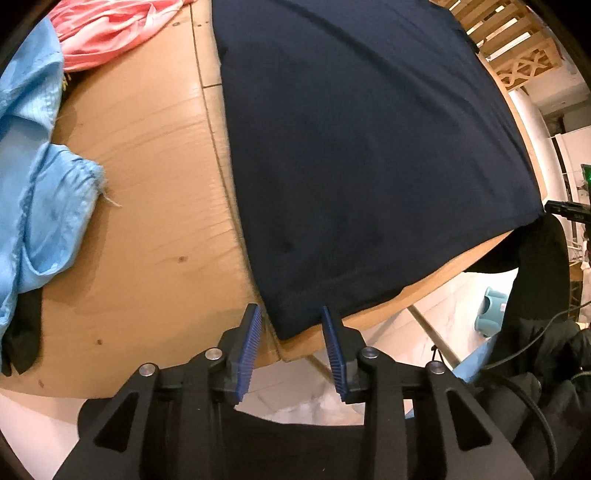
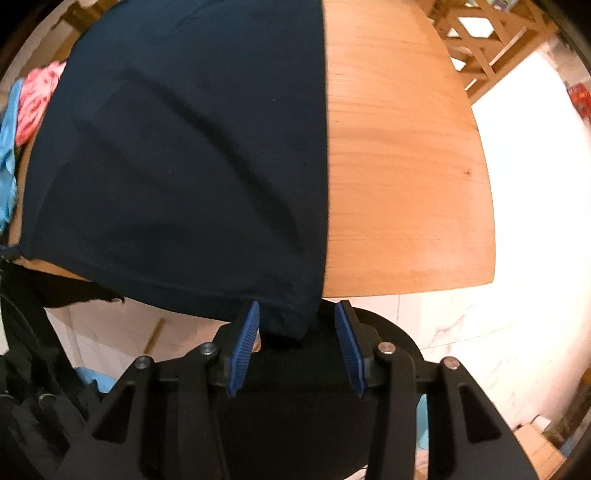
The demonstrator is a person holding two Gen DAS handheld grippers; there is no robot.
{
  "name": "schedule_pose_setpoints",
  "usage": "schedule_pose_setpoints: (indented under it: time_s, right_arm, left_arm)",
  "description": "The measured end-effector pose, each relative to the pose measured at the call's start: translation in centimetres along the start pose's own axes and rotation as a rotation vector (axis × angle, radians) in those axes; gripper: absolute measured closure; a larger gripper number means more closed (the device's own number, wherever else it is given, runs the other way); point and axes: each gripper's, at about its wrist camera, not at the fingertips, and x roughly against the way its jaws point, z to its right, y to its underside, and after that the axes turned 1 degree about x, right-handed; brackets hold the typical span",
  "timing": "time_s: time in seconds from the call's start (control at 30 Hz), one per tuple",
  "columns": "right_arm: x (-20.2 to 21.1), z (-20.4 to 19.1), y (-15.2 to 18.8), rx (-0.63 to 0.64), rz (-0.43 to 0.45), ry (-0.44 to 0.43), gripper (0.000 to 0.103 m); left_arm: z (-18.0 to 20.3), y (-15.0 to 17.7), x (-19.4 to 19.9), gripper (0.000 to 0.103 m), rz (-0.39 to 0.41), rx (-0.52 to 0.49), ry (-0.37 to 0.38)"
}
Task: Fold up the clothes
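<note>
Now navy garment [image 1: 369,166] corner between left hand-held gripper [image 1: 291,314] pads, untouched

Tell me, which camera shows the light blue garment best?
The left wrist view: the light blue garment lies crumpled large beside the navy cloth. The right wrist view catches only a sliver at its left edge.

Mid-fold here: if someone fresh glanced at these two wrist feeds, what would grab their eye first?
The big dark navy garment spread flat over the light wooden table, its near hem at the table's edge. Each hand-held gripper has its blue ribbed pads open around a near corner: left hand-held gripper, right hand-held gripper. A crumpled light blue garment and a pink one lie at the left.
</note>
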Motion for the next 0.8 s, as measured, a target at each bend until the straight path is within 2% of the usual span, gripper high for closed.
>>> schedule_pose_setpoints:
  time_s: [0.07,0.1,0.13,0.17,0.2,0.4,0.5,0.53,0.57,0.6,0.7,0.8]
  right_arm:
    - [-0.1,0.3,0.1,-0.006,0.010,-0.002,0.061]
    - [-0.3,0.4,0.1,-0.005,0.010,-0.004,0.061]
    - [-0.5,0.5,0.1,-0.002,0.010,-0.006,0.061]
    - [-0.7,0.6,0.1,0.001,0.009,-0.009,0.061]
    - [-1.0,0.5,0.0,0.005,0.008,-0.009,0.061]
    - [-3.3,0.1,-0.5,0.022,-0.020,0.006,0.061]
    - [-4.4,0.6,-0.7,0.000,-0.027,-0.033,0.061]
    - [-4.6,0.7,-0.7,-0.008,-0.028,-0.061,0.068]
    - [-4.8,0.9,-0.6,-0.016,-0.028,-0.094,0.085]
    - [-5.0,1.0,-0.6,-0.024,-0.028,-0.127,0.095]
    - [-4.3,1.3,-0.8,-0.035,0.010,-0.178,0.097]
    - [-1.6,2.5,-1.8,-0.080,0.110,-0.265,0.097]
  left_arm:
    - [0.3,-0.1,-0.3,0.072,0.005,-0.006,-0.003]
    - [0.4,-0.2,-0.3,0.076,0.010,-0.008,-0.004]
    - [0.4,-0.2,-0.3,0.081,0.015,-0.006,0.000]
    - [0.3,-0.2,-0.4,0.095,0.016,0.000,0.008]
    - [0.2,-0.2,-0.4,0.097,0.017,0.005,0.017]
    - [0.2,-0.1,-0.7,0.098,0.026,0.004,0.030]
    - [0.3,-0.1,-0.9,0.099,0.030,-0.001,0.031]
    - [0.4,0.0,-0.9,0.100,0.032,-0.004,0.032]
    - [0.5,0.0,-1.0,0.100,0.035,-0.007,0.032]
    - [0.5,0.0,-0.9,0.100,0.041,-0.007,0.035]
    - [0.3,0.1,0.0,0.100,0.069,0.006,0.052]
    - [-0.2,-0.7,2.5,0.100,0.128,0.026,0.089]
